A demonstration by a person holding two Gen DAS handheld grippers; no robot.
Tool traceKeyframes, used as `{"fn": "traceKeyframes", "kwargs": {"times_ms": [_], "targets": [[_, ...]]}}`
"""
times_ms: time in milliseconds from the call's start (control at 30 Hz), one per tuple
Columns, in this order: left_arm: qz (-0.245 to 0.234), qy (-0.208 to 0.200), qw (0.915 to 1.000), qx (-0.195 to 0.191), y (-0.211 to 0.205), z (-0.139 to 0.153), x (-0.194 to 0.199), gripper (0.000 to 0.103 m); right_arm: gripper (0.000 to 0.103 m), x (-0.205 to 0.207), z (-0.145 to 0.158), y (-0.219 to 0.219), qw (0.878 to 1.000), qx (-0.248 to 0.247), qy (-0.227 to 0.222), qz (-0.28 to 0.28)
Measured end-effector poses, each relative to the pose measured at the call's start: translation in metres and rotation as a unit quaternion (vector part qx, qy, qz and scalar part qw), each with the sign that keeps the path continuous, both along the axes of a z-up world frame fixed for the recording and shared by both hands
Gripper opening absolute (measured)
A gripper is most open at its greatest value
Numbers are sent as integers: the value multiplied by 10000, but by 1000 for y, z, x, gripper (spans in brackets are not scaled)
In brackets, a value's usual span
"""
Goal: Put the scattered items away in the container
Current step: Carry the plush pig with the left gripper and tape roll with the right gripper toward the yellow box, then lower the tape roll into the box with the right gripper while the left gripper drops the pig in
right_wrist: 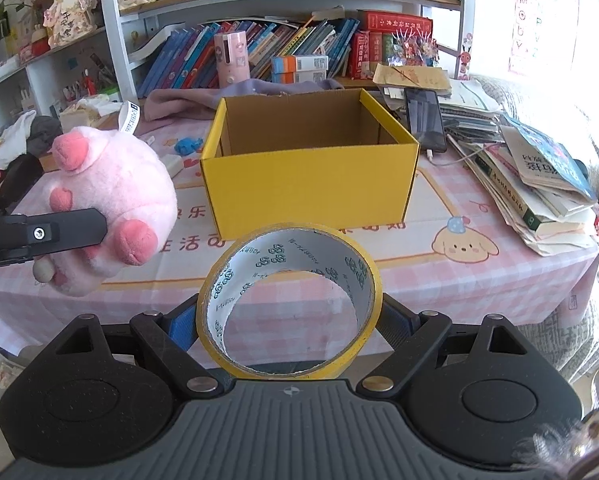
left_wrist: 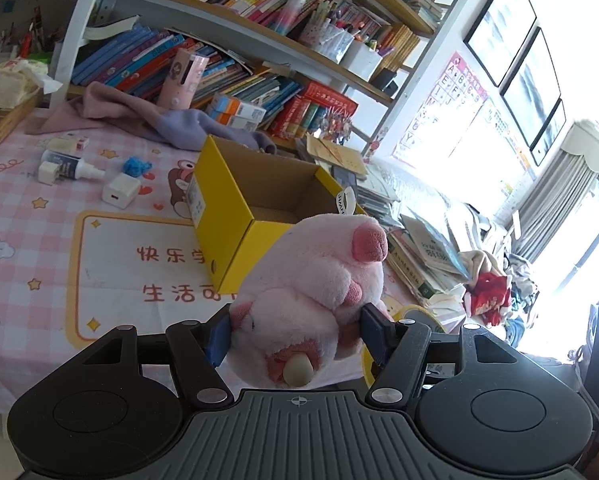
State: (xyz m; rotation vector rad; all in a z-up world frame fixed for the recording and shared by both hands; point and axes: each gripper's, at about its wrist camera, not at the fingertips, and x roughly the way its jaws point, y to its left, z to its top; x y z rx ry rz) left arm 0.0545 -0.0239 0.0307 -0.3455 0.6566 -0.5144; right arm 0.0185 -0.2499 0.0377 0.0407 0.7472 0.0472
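Nearest lens: pink plush pig [left_wrist: 311, 292], squeezed mid-body by left gripper [left_wrist: 295, 332], hanging just short of yellow cardboard box [left_wrist: 235, 216]. Soft, light, squashy, so belly pinch looks fine. Yellow tape roll [right_wrist: 289, 304] clamped across outer rim in wide-spread right gripper [right_wrist: 287, 326], before box. Stiff, light, probably slick. Charger cube [left_wrist: 120, 192], spray bottle [left_wrist: 73, 169] lying loose on tablecloth.

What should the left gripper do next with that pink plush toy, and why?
Probably carry it forward over the yellow box and let go. The left gripper is closed on the pink plush toy, held above the table short of the box, which looks empty. The right gripper holds the tape roll, so it can follow.
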Motion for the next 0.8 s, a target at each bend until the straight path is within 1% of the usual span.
{"fn": "traceKeyframes", "kwargs": {"times_ms": [200,433,600,800], "targets": [[-23,-99,9999,21,-4,2,14,64,88,16,4,-6,9999,8,-113,-18],[-83,-446,9988,167,-15,14,33,65,88,43,18,-11,9989,-44,-466,105],[-35,-700,9973,202,-25,24,55,65,88,70,29,-22,9973,-137,-696,209],[182,-729,9970,203,-40,27,86,65,88,112,43,-42,9949,-270,-864,448]]}}
